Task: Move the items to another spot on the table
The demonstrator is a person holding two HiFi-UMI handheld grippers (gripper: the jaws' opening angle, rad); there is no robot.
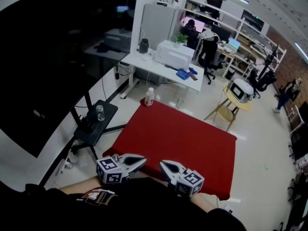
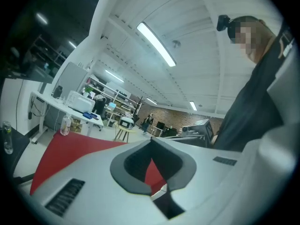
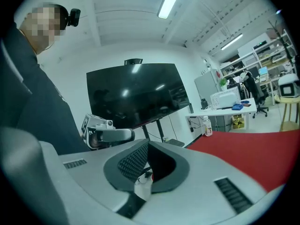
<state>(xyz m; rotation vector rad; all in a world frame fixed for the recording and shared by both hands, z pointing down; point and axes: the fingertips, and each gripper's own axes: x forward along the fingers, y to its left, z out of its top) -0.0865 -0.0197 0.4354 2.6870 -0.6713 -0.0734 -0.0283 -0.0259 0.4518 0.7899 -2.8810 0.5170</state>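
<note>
Rest posture: left tongs [image 1: 143,161] and right tongs [image 1: 162,164], both closed on nothing, hover at the tabletop's [image 1: 192,143] near edge, probably because the bottle [image 1: 149,96] stands out of reach at the far-left corner.

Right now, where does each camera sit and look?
Head view: on the head, looking down at the red table; left tool and right tool show.
Left gripper view: on the left tool, looking across the table; shut jaws, torso.
Right gripper view: on the right tool, facing the black screen; shut jaws, torso.
All share the table.
</note>
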